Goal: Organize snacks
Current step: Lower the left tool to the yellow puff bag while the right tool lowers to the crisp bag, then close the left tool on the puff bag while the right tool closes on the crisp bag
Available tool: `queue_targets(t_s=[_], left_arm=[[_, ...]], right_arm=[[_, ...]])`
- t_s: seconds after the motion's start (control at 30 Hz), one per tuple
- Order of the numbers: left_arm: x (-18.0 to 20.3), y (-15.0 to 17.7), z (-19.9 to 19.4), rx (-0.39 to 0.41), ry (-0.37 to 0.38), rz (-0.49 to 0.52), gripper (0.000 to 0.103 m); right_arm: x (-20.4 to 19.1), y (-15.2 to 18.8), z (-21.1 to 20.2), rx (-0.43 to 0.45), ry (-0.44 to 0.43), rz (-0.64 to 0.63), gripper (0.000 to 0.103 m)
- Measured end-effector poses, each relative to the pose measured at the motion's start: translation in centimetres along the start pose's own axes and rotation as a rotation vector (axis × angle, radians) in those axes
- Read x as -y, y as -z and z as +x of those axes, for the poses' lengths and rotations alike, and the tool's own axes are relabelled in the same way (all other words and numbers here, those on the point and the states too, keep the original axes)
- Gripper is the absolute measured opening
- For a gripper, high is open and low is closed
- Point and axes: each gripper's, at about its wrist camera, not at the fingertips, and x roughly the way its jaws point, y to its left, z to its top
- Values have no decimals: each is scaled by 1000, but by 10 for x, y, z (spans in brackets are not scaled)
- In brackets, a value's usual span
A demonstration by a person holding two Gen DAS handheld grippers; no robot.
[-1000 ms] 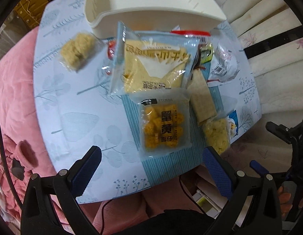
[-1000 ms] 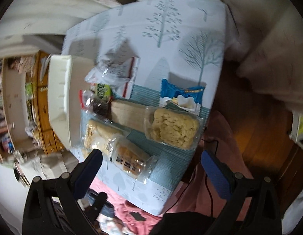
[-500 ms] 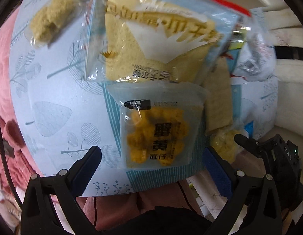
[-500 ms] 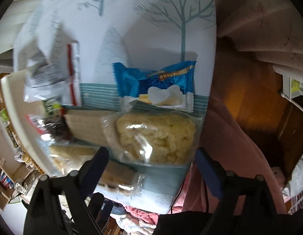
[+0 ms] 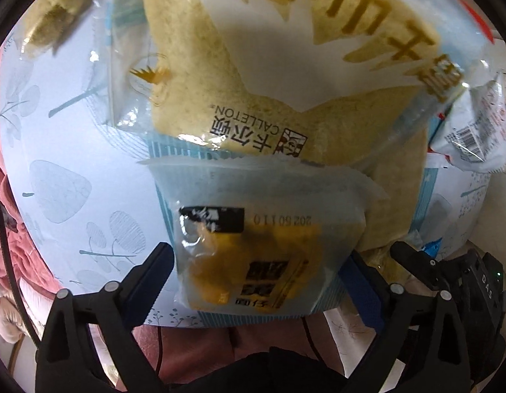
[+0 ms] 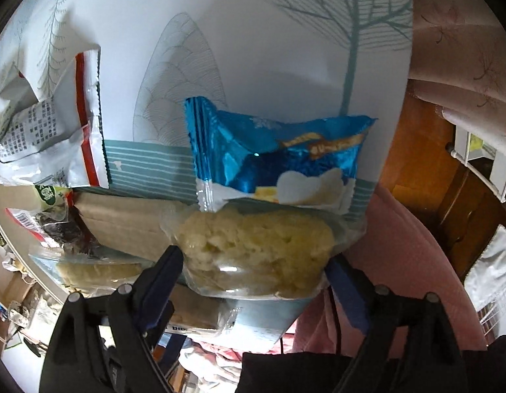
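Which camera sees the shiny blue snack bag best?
The right wrist view: the blue snack bag lies whole and clear on the table, just beyond the pale crumbly snack. The left wrist view shows, at most, a blue corner at the table's edge.

Both my grippers pitched steeply down, jaws wide.

My left gripper [image 5: 257, 281] has its fingers at about 8 and 4 o'clock in its own view, jaws closing, a packet between them but the pads not pressing. My right gripper [image 6: 256, 270] stands the same way, jaws opening, flanking another packet, whether touching I cannot tell.
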Motion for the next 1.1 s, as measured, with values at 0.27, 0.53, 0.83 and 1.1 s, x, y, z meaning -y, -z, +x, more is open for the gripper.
queue_targets(t_s=[0.27, 0.53, 0.83, 1.1], left_arm=[[1, -9, 6, -5, 32, -20, 79], [-26, 0, -6, 37, 20, 4, 68], [-58, 28, -40, 114, 43, 15, 68], [-85, 61, -86, 192, 78, 61, 69]], right_arm=[[-2, -9, 1, -29, 30, -9, 89], [-3, 3, -2, 6, 4, -40, 84], [2, 32, -13, 92, -46, -114, 82], [-11, 74, -30, 175, -130, -242, 82]])
